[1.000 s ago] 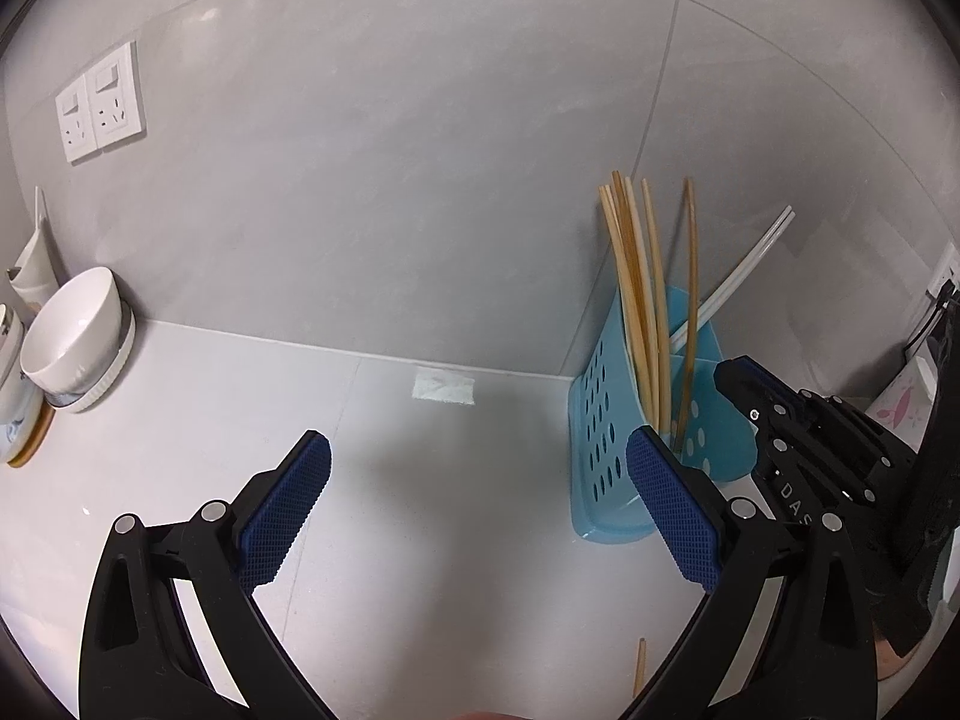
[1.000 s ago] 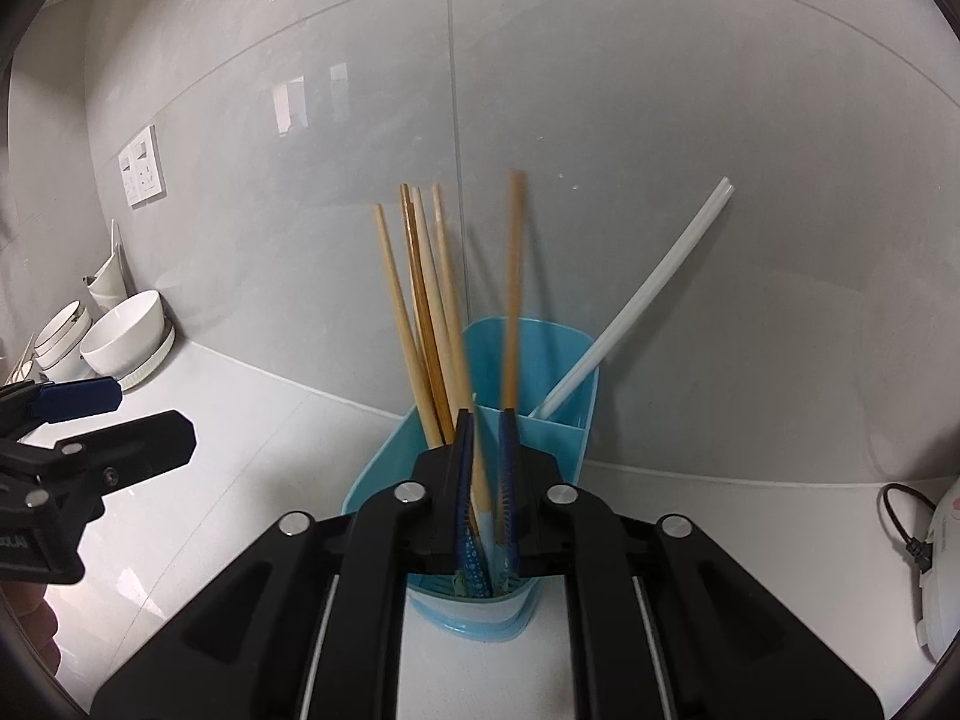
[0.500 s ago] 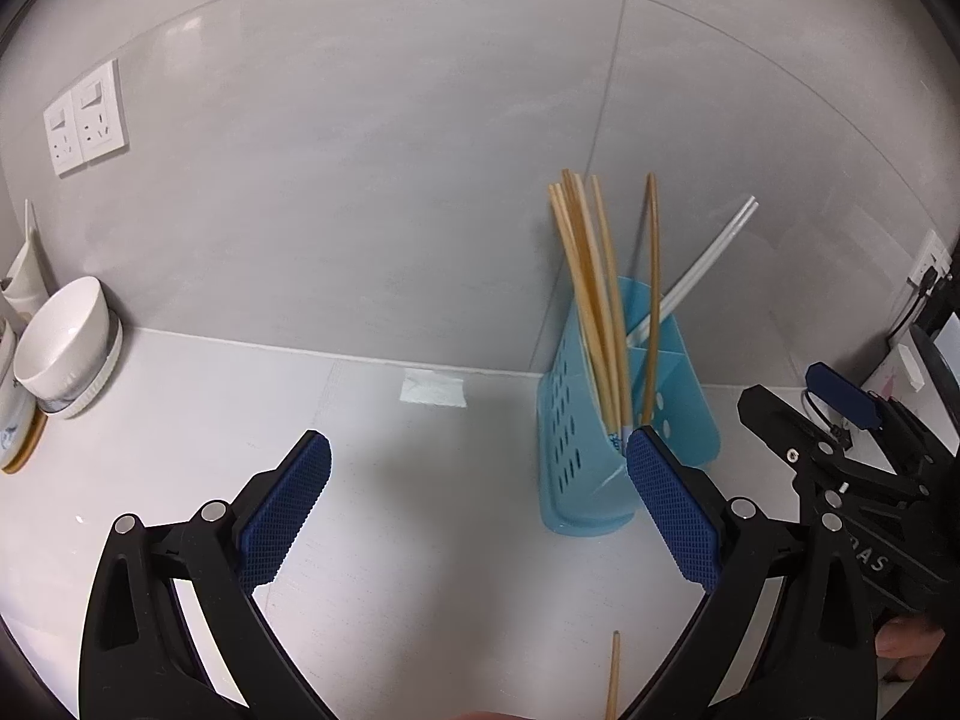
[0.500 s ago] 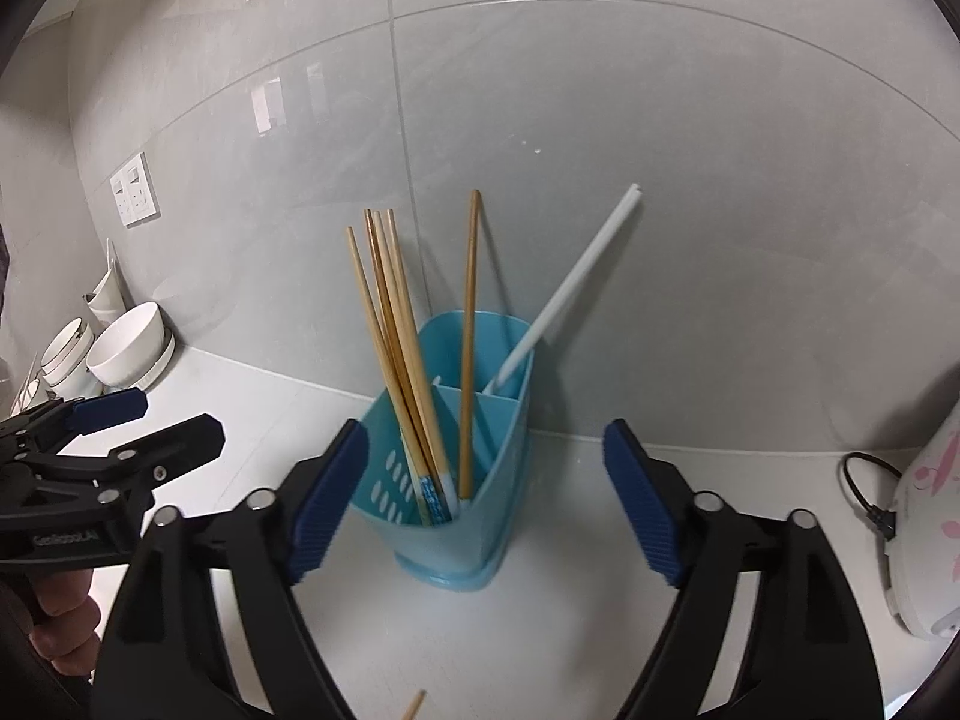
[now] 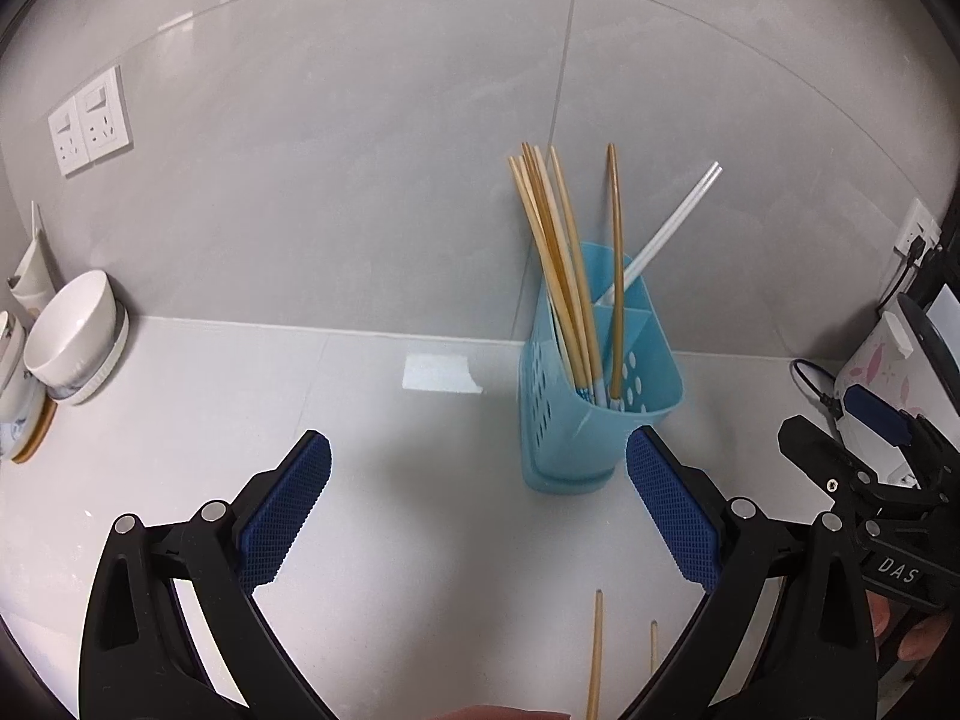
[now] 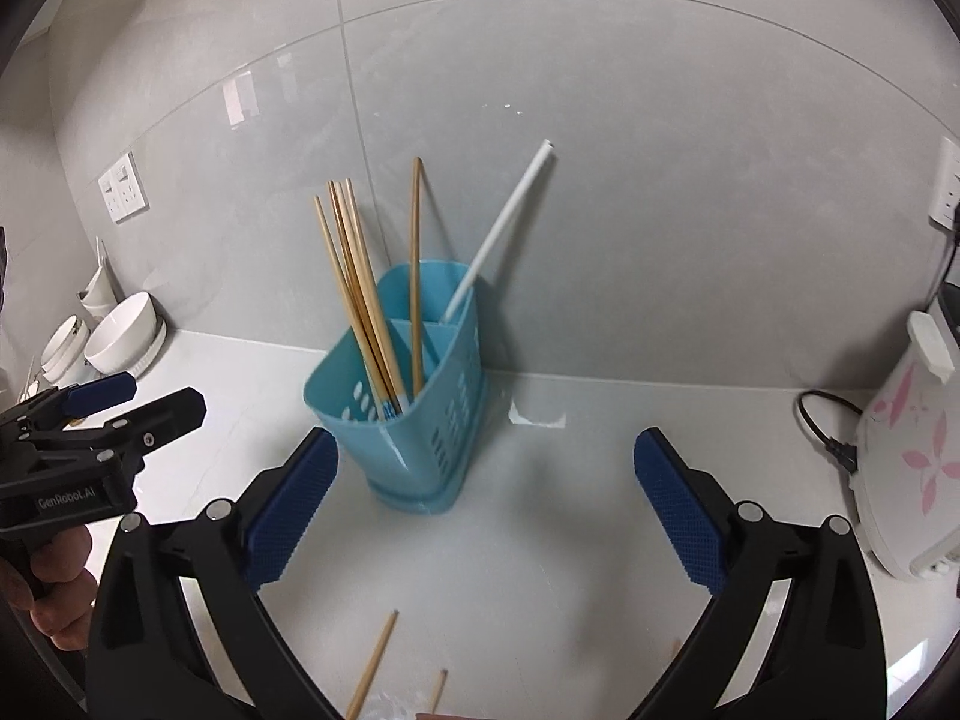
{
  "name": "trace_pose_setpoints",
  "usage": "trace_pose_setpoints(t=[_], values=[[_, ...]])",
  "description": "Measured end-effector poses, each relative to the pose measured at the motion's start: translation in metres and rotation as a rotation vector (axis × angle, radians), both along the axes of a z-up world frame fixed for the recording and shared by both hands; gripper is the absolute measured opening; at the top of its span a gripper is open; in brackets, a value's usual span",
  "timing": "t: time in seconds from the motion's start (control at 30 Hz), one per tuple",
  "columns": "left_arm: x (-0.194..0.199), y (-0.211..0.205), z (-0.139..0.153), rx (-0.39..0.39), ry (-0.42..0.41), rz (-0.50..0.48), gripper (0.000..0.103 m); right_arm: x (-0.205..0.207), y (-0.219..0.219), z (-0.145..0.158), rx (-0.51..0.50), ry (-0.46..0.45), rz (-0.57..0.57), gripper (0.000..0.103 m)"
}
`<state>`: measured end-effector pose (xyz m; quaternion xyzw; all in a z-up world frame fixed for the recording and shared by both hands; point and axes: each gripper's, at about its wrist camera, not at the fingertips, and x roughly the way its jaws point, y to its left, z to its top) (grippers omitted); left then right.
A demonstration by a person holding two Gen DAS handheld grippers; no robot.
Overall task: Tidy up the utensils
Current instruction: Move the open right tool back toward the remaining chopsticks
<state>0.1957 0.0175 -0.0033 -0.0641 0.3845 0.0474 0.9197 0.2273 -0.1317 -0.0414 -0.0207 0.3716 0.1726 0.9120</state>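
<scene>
Two hand-held grippers are held wide open and empty over the white bench [image 5: 180,420]: the left hand-held gripper [image 5: 478,516] and the right hand-held gripper [image 6: 485,510]. The blue utensil holder [image 6: 414,420] stands between them near the wall, with wooden chopsticks [image 6: 360,288] upright inside; loose chopsticks [image 6: 372,666] lie nearer.
</scene>
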Motion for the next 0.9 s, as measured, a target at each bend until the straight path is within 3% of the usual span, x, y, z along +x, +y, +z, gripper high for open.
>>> trace_pose_setpoints(t=[0.43,0.9], values=[[-0.033,-0.025,-0.016,-0.011,0.077,-0.046,0.096,-0.04,-0.037,-0.013,-0.034,0.056,-0.076,0.095],[-0.058,-0.055,-0.063,-0.017,0.175,-0.103,0.097,-0.078,-0.081,-0.042,-0.091,0.145,-0.168,0.095]])
